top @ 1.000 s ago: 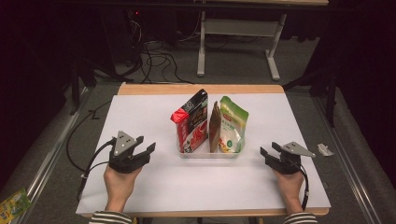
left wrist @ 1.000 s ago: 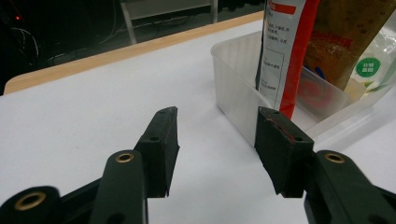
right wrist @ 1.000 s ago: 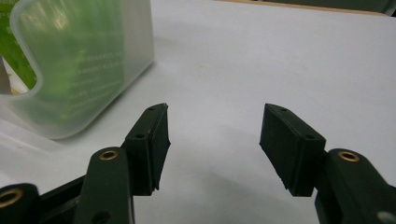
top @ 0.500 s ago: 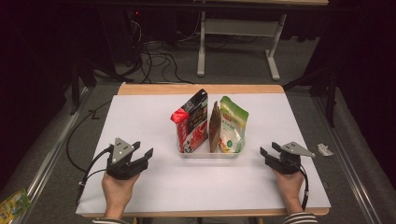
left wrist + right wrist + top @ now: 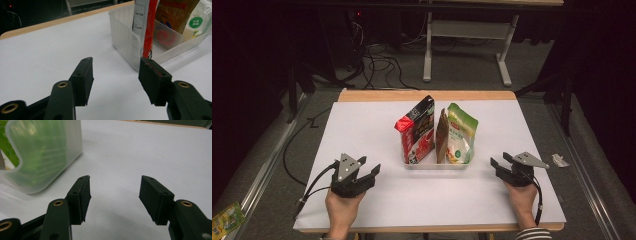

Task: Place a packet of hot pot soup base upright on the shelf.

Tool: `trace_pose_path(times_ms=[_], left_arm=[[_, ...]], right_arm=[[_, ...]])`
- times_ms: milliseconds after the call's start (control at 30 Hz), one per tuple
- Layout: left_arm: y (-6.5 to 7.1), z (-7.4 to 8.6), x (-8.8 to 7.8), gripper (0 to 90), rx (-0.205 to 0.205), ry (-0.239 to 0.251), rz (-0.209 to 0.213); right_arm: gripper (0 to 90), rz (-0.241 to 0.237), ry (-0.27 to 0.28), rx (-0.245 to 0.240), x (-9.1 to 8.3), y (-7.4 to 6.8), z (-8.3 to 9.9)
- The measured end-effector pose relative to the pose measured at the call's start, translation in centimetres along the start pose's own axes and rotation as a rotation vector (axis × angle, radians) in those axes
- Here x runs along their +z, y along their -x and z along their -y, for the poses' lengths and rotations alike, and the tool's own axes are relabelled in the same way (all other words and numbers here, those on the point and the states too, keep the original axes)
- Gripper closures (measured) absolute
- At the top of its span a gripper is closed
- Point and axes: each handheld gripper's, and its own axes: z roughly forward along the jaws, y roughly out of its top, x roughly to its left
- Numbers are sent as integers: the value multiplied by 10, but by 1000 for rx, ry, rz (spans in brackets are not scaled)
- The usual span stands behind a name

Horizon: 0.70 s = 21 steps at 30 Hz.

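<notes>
2 grippers [image 5: 373,172] [image 5: 498,164] low in hand, jaws apart, empty.

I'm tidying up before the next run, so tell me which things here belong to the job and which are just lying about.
Job:
clear plastic tub
red snack pouch
brown pouch
green pouch

Lying about:
crumpled wrapper beside the table
green packet on the floor
cables behind the table

Pouches [image 5: 434,131] in tub [image 5: 437,165], between grippers
</notes>
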Motion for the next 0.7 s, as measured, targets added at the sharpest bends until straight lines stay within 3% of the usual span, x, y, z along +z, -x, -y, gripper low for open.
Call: trace_pose_path(times_ms=[700], left_arm=[[18, 9, 22, 452, 3, -2, 29]], right_arm=[[423, 2, 2, -4, 0, 0, 0]])
